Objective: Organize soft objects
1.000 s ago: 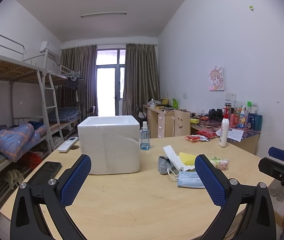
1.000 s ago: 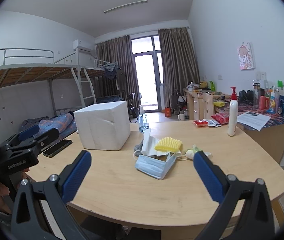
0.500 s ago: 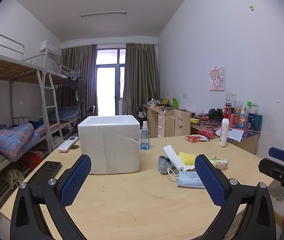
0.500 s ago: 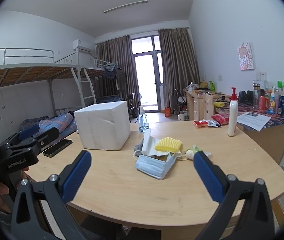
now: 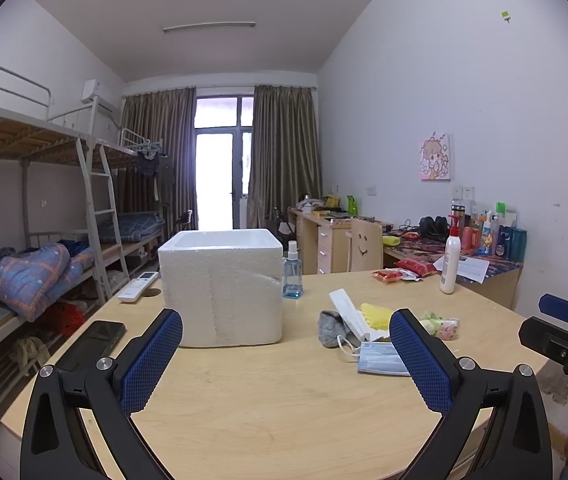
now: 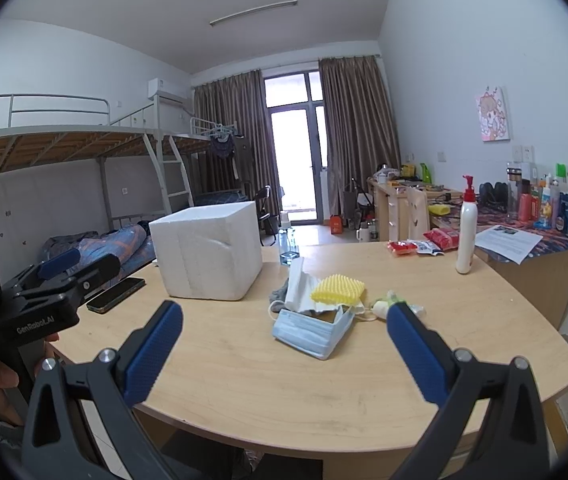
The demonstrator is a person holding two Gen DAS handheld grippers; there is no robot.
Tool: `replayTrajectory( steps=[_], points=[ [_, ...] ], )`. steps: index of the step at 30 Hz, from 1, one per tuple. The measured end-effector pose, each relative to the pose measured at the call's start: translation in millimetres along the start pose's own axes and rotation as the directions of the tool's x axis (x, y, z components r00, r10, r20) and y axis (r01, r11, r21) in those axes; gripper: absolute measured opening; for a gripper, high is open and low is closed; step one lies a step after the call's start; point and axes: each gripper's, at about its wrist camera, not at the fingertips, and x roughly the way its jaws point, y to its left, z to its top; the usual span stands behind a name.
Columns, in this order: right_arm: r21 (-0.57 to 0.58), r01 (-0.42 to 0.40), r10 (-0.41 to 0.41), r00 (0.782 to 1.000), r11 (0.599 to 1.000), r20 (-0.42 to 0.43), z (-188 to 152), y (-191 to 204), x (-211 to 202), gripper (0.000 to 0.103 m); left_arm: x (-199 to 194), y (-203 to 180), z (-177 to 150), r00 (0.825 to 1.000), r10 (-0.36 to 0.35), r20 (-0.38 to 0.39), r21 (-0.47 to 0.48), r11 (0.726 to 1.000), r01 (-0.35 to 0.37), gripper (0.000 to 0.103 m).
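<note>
On the round wooden table, the soft things sit heaped just right of the styrofoam box: blue face mask, yellow sponge, grey cloth, white folded towel. I hold my left gripper and right gripper with fingers spread wide, both empty. The mask's ear loops could snag the sponge and drag the heap. Only the left view shows the box's open top; the right shows a tube beside the mask.
</note>
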Motion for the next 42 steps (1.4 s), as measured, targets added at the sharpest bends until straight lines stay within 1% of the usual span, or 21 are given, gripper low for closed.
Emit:
replayTrajectory(
  steps=[5, 6, 12, 16, 22, 25, 26, 35, 37, 42],
  points=[
    [-0.004, -0.008, 0.008, 1.000, 1.000, 0.003, 1.0, 1.6, 0.5, 0.103, -3.0, -1.6, -0.3, 1.000, -0.008, 0.003, -0.001, 1.000, 0.008, 0.103],
    [-0.004, -0.008, 0.008, 1.000, 1.000, 0.003, 0.5, 1.7, -0.4, 0.103, 2.1, 1.7, 0.5, 1.000, -0.008, 0.003, -0.002, 1.000, 0.008, 0.103],
    [-0.005, -0.009, 0.009, 1.000, 1.000, 0.003, 0.3, 2.7, -0.3, 0.103, 3.0, 3.9, -0.2, 1.000, -0.011, 0.000, -0.005, 1.000, 0.011, 0.103],
    [-0.006, -0.008, 0.008, 1.000, 1.000, -0.008, 0.9, 2.2, 4.9, 0.103, 5.7, 3.6, -0.5, 1.000, -0.019, -0.006, -0.001, 1.000, 0.019, 0.103],
    [-0.002, -0.006, 0.006, 1.000, 1.000, -0.022, 2.3, -1.3, 12.1, 0.103, 13.1, 7.0, 1.8, 1.000, -0.011, -0.008, -0.004, 1.000, 0.011, 0.103],
    [0.004, -0.009, 0.009, 0.999, 1.000, -0.030, 3.3, -4.8, 17.4, 0.103, 21.4, 9.4, 2.9, 0.999, -0.029, -0.036, -0.019, 0.999, 0.028, 0.103],
    [0.004, -0.010, 0.010, 0.999, 1.000, -0.033, 3.5, -5.2, 19.1, 0.103, 17.9, 6.4, 2.0, 0.999, -0.035, -0.038, -0.021, 0.999, 0.034, 0.103],
    [0.016, -0.006, 0.007, 0.998, 1.000, -0.070, 5.6, -19.3, 40.4, 0.103, 43.2, -4.3, 3.8, 0.995, -0.045, -0.088, 0.009, 0.999, 0.046, 0.103],
    [0.019, -0.009, 0.010, 0.997, 1.000, -0.078, 5.4, -22.1, 44.7, 0.103, 53.6, -12.6, 8.3, 0.993, -0.053, -0.102, 0.016, 0.998, 0.055, 0.103],
    [0.037, 0.003, 0.001, 0.995, 0.999, -0.096, 5.2, -34.1, 54.6, 0.103, 71.3, -26.0, 5.8, 0.986, -0.076, -0.147, 0.038, 0.996, 0.083, 0.103]
  ],
)
